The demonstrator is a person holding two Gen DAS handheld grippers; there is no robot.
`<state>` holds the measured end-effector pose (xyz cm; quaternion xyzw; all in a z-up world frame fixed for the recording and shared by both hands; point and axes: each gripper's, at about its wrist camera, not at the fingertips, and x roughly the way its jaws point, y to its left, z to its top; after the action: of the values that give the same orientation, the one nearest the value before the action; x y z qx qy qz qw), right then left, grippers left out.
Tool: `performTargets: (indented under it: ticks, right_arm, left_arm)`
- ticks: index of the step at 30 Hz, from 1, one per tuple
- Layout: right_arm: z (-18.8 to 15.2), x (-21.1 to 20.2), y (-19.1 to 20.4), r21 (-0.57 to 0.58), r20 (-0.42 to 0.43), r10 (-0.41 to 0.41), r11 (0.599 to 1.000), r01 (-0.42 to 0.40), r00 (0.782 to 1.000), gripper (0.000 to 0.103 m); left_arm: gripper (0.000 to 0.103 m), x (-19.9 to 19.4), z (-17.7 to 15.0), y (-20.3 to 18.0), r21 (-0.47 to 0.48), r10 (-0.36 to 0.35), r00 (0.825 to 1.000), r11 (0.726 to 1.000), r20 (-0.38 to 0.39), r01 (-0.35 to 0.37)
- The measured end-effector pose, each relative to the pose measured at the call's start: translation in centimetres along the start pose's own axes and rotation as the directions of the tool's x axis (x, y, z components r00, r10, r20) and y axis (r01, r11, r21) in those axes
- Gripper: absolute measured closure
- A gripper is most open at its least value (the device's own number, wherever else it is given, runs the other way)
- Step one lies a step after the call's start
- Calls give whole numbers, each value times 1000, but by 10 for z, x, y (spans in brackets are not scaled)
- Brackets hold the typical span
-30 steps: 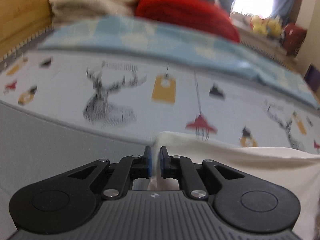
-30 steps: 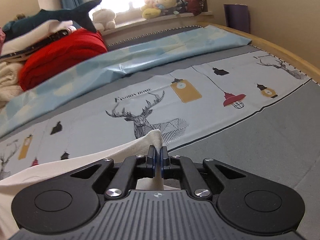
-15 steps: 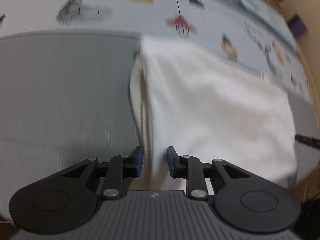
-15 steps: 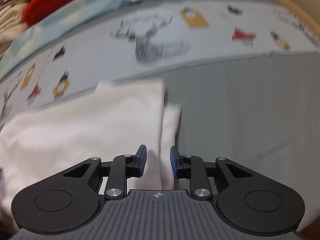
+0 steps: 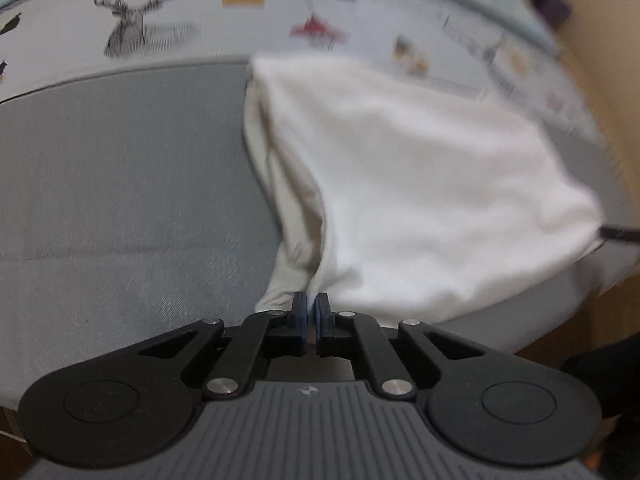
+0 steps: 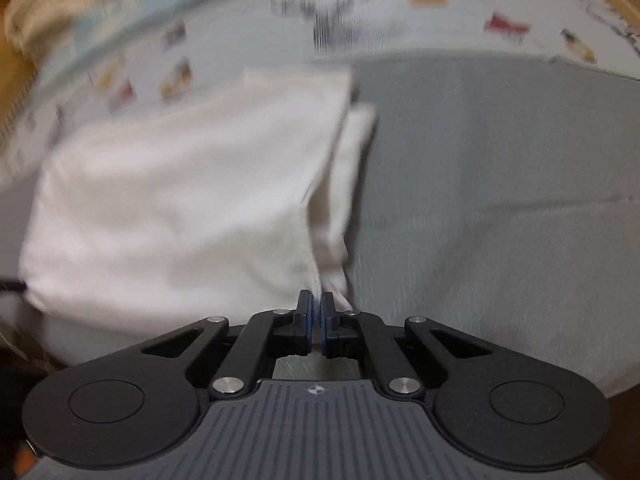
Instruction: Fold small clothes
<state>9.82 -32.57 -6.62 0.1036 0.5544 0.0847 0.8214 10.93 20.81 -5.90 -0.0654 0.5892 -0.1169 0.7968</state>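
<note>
A white folded garment (image 5: 420, 168) lies on the grey bedsheet, its far edge reaching the printed cover. My left gripper (image 5: 311, 312) is shut on the garment's near left corner, where the fabric bunches up between the pads. In the right wrist view the same white garment (image 6: 180, 200) spreads to the left, and my right gripper (image 6: 317, 312) is shut on its near right corner. The tip of the other gripper shows at the garment's far side in each view (image 5: 620, 234). Both views are blurred by motion.
The grey bedsheet (image 5: 120, 200) covers the near part of the bed. A pale printed cover with deer and lanterns (image 5: 160, 20) lies beyond it. The wooden bed edge (image 5: 592, 32) runs along the right. A red cloth and beige blankets (image 6: 60, 0) sit far left.
Both grippers held the upper edge, lowered it and opened over the folded garment. Now both have shut again on the near corners and the cloth pulls up slightly.
</note>
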Motion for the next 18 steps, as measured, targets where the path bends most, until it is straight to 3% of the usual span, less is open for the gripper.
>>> performTargets:
  ticks: [2,4,6,8,13,15,18]
  right_arm:
    - [3,-10,-9,57,30,29,998,-31,999,100]
    - [-1,-2,-12,50,-30,-9,999,11,1000,100]
    - [-9,15,-4,-31,-125,-85,996,82,989,100]
    - [-14,21,5,-105,-151,-137,987,122,979,99]
    - [-3,2,9,-93,-3,-185,978,184,983,96]
    - [1,-3,14,-121,58,-195,972,201,979,95]
    - [7,3,19,-148,67,-135,978,144,989,95]
  left_arm:
    - [100,8,-7,3,6,38,997,999,-71,-38]
    - [99,21,-11,-1,50,74,988,996,-139,-68]
    - [99,28,-15,-7,98,94,978,992,-189,-76]
    - [98,25,-13,-9,109,99,979,991,-176,-81]
    - [91,3,5,-8,43,24,999,999,-26,-23]
    - [91,8,11,-15,52,2,1000,999,-31,0]
    - [91,23,7,-26,98,1,996,995,-87,7]
